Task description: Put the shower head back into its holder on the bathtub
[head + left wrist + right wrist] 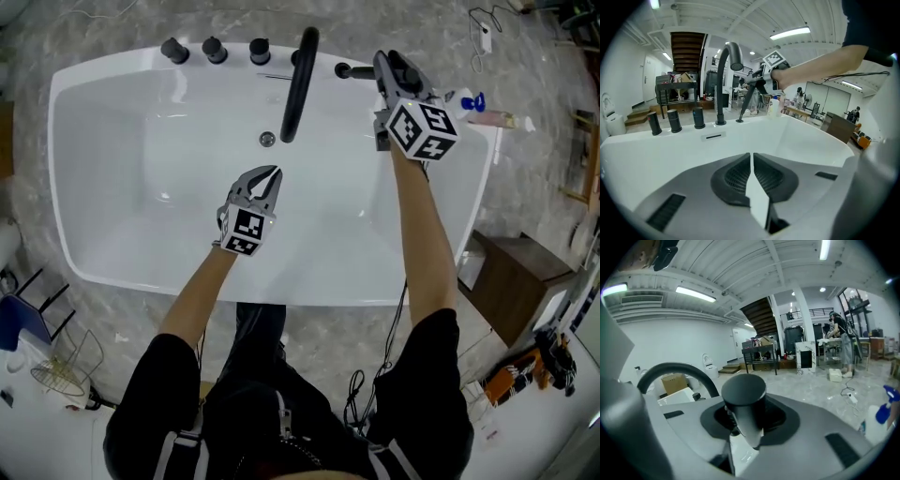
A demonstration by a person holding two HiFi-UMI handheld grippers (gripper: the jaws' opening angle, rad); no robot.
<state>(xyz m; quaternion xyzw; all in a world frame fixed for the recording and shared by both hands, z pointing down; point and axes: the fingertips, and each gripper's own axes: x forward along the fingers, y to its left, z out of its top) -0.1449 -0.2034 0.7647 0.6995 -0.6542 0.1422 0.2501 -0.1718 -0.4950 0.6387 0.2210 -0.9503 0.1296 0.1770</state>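
right hand-held gripper clamps the shower head, its end aimed at the holder on the bathtub rim; left hand-held gripper, jaws together, hangs aside empty.

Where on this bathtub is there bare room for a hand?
Bare: the basin's left half, between left wall and drain, and the near rim. Crowded: the far rim, with knobs, spout, right tool holding the shower head, spray bottle.

Black shower head clamped in right claw, curved spout at left
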